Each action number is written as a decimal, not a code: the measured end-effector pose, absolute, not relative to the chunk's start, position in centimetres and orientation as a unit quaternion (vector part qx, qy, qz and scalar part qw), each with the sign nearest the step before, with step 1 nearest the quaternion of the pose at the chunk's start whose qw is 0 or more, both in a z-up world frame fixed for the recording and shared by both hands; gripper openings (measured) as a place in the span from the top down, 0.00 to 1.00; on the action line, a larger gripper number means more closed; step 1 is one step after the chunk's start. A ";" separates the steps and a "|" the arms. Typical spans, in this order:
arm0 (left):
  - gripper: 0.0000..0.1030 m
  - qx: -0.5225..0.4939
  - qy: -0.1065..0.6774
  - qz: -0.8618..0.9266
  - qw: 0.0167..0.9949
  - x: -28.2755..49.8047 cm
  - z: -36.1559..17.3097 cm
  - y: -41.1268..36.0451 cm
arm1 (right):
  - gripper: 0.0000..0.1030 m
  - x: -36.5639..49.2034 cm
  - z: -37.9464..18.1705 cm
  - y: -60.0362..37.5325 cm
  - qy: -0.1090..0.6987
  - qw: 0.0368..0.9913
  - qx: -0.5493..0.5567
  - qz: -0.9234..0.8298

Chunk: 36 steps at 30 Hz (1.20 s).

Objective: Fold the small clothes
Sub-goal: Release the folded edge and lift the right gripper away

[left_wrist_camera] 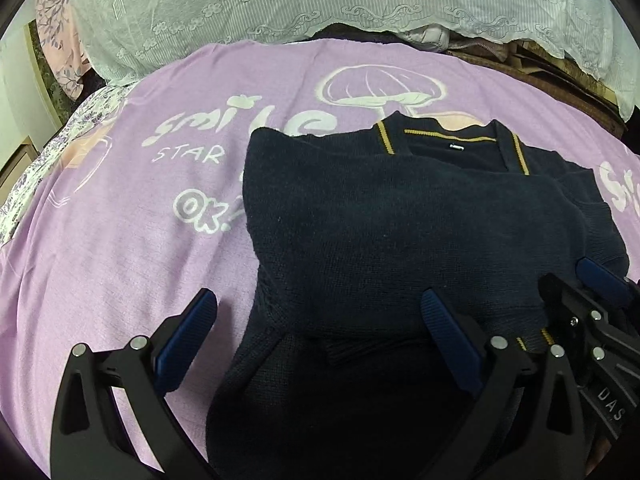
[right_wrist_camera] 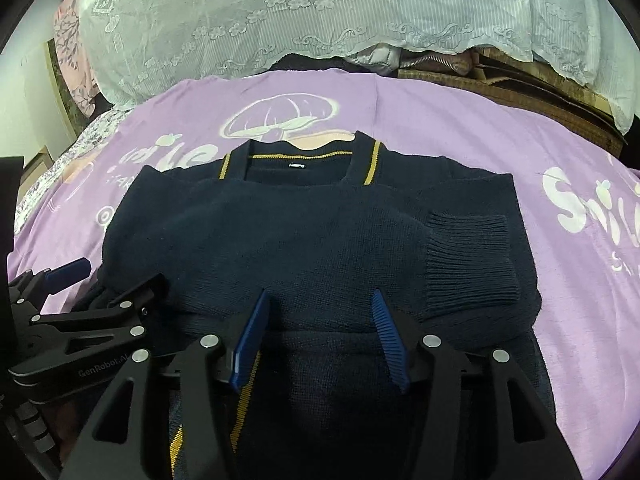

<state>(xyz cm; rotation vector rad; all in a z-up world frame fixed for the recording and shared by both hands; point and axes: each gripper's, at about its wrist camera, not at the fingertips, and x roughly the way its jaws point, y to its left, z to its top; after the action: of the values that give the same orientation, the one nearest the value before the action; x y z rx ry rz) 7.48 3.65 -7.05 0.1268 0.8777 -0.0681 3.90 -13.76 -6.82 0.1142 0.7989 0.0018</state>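
Sweater [right_wrist_camera: 320,240] lies mid-bed on the purple sheet [left_wrist_camera: 120,260], sleeves folded in, with both the left gripper [left_wrist_camera: 320,320] and right gripper [right_wrist_camera: 320,312] gaping empty over its hem, so next comes pinching that near edge for the fold toward the collar.

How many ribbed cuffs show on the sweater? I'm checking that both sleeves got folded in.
1: a ribbed cuff lies across the sweater's right side. The other may be hidden.

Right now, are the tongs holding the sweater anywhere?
No. Both the left tongs and right tongs stand open over the navy sweater, gripping nothing.
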 end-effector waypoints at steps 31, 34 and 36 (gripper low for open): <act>0.04 0.013 0.433 -0.018 0.901 13.3 -6.9 5.4 | 0.31 7.0 -6.5 -18.5 0.366 0.923 0.116 -0.027; 0.04 0.009 0.434 -0.022 0.901 12.4 -6.7 5.5 | 0.31 6.0 -5.9 -18.7 0.357 0.925 0.127 -0.030; 0.04 0.012 0.433 -0.027 0.901 11.5 -6.5 5.5 | 0.31 5.2 -5.5 -18.6 0.352 0.927 0.127 -0.028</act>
<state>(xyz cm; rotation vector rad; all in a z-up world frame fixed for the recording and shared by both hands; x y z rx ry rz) 11.48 5.53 -6.54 0.0239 0.8948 -0.0550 5.21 -18.62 -5.52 0.2597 0.7216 -0.0571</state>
